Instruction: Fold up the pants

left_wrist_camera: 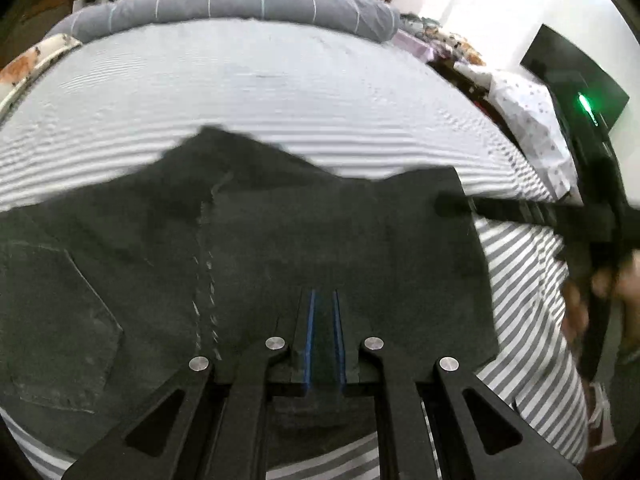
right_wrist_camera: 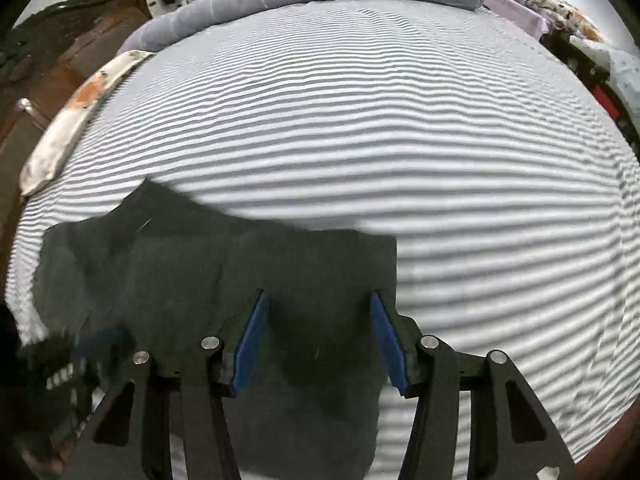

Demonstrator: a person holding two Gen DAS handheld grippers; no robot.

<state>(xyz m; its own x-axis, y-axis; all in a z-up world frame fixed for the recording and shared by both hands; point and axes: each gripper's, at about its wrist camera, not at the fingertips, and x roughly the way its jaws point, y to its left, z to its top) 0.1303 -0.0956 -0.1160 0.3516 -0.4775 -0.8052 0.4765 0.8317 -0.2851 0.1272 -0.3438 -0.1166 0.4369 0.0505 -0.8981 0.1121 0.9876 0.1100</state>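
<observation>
Dark grey-black pants (left_wrist_camera: 248,248) lie spread on the striped bed, with a back pocket (left_wrist_camera: 52,320) at the left and a light stitched seam down the middle. My left gripper (left_wrist_camera: 324,294) is low over the near part of the cloth. Its blue pads are almost together, and dark fabric fills the thin gap. My right gripper (right_wrist_camera: 318,294) hangs open over the pants (right_wrist_camera: 240,272) near their right edge, with nothing pinched between its pads. In the left wrist view the right gripper (left_wrist_camera: 452,204) shows as a blurred black bar at that edge, held by a hand (left_wrist_camera: 600,280).
The striped sheet (right_wrist_camera: 400,128) covers the whole bed. A rolled grey duvet (left_wrist_camera: 240,4) lies along the far edge, and a floral pillow (right_wrist_camera: 76,112) sits at the left. A black screen with a green light (left_wrist_camera: 576,84) and clutter stand to the right. Dark wooden furniture (right_wrist_camera: 60,40) is at far left.
</observation>
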